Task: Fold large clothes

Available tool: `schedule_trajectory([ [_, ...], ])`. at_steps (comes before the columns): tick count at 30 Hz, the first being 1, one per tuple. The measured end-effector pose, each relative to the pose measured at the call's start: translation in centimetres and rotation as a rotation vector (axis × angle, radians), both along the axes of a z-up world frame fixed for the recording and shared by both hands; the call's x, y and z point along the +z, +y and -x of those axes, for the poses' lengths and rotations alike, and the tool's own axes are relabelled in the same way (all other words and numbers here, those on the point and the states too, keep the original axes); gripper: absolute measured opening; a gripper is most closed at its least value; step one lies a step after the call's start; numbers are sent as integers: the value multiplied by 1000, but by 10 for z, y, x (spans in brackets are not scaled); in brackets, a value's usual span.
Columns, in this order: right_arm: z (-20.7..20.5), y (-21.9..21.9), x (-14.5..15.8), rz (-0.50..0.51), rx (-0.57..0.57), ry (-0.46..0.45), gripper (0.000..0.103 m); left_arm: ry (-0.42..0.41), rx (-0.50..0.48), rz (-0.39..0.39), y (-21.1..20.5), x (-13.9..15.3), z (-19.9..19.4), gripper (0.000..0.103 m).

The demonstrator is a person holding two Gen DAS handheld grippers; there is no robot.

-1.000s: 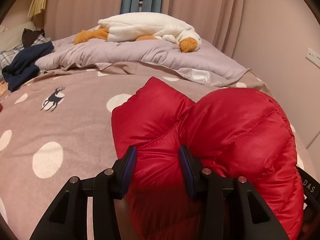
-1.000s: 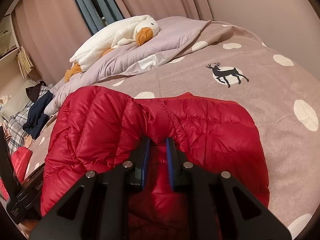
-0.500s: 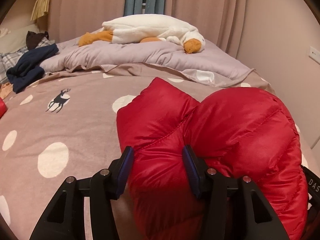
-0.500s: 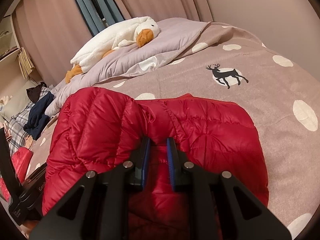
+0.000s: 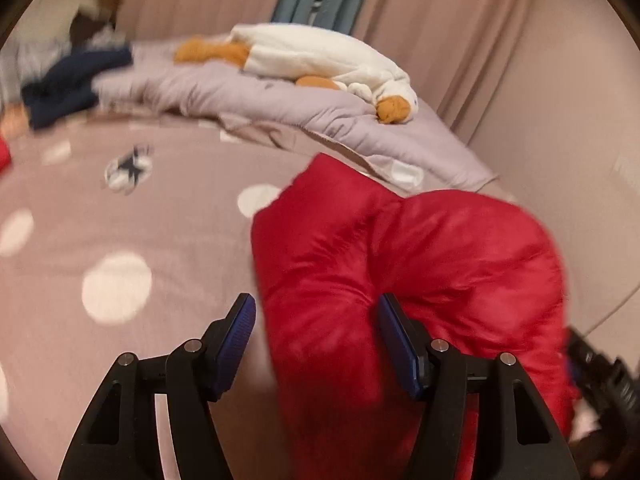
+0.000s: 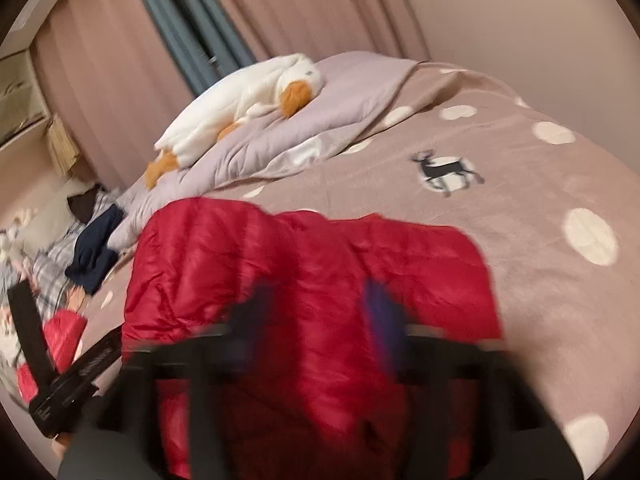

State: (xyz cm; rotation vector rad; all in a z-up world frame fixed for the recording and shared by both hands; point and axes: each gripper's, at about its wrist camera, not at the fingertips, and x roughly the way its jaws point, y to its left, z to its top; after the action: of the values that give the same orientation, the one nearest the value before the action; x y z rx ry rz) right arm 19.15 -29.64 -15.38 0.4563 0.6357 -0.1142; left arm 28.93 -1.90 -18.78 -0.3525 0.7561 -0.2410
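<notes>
Between both sets of just-opened jaws, red down jacket (image 5: 400, 264), on bed (image 5: 120, 216)

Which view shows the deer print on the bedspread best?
The right wrist view: the deer print sits unobstructed on the bedspread, its antlers, body and legs readable despite some blur. The left wrist view shows only a small deer print smeared by motion, too blurred to make out as a deer.
</notes>
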Motion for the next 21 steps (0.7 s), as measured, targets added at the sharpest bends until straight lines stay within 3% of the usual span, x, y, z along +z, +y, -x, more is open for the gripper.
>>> schedule_trajectory([
  [3, 16, -8, 11, -84, 37, -64, 102, -1, -29, 179, 26, 10, 15, 83],
  [6, 30, -21, 11, -167, 32, -84, 103, -55, 10, 273, 46, 15, 34, 101],
  [8, 33, -27, 4, -210, 37, -34, 103, -68, 9, 297, 54, 14, 40, 102],
  [12, 39, -38, -20, -294, 40, 42, 103, 48, -151, 300, 46, -4, 33, 102],
  [14, 38, -41, -36, -349, 51, 97, 103, 73, -171, 304, 39, -15, 30, 102],
  [18, 30, -35, -67, -451, 126, 174, 103, 220, -214, 377, 22, -50, 12, 102],
  [21, 28, -34, -84, -582, 130, 158, 103, 243, -302, 494, 8, -61, 6, 102],
])
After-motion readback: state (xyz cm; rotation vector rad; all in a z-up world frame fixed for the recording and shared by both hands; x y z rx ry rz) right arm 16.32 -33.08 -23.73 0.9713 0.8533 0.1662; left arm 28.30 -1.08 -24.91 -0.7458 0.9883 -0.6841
